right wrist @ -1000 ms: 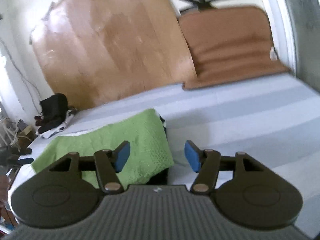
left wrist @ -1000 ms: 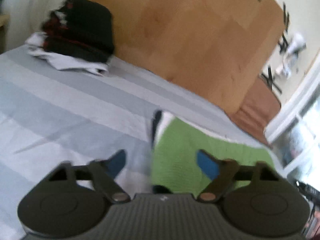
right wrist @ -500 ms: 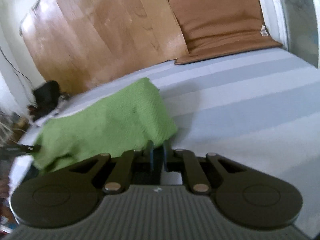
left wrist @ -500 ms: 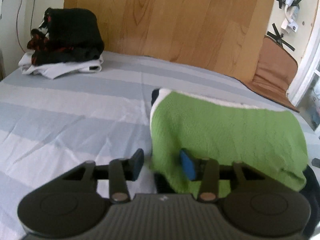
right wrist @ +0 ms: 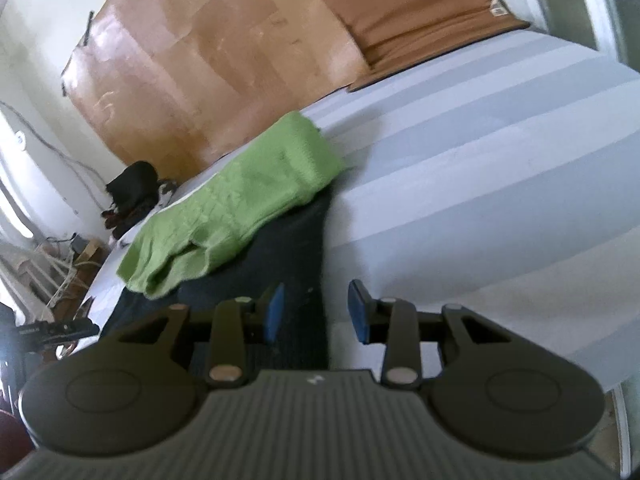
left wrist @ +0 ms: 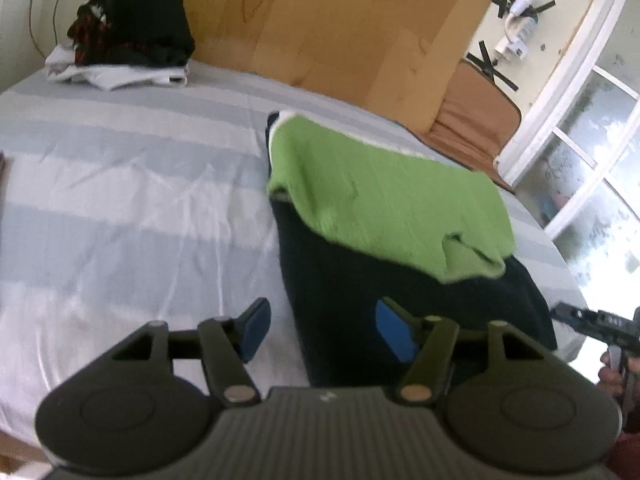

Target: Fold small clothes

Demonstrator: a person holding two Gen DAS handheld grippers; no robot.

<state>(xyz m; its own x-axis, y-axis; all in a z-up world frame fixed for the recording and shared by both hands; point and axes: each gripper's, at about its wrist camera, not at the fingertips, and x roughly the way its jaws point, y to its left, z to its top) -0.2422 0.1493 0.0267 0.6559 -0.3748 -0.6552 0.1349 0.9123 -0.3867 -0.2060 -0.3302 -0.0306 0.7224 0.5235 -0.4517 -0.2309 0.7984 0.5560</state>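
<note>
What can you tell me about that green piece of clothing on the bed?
The green garment is a soft, knitted-looking piece, bright lime with a pale edge along its far side. It lies folded over, rumpled at one corner, on top of a dark garment that spreads out beneath it. Both rest on the striped bed. Neither tool touches it.

On my bed [left wrist: 120,208], the knit top [left wrist: 384,200] lies over a garment [left wrist: 360,292]; a clothes pile [left wrist: 128,40] sits far left of it.
</note>
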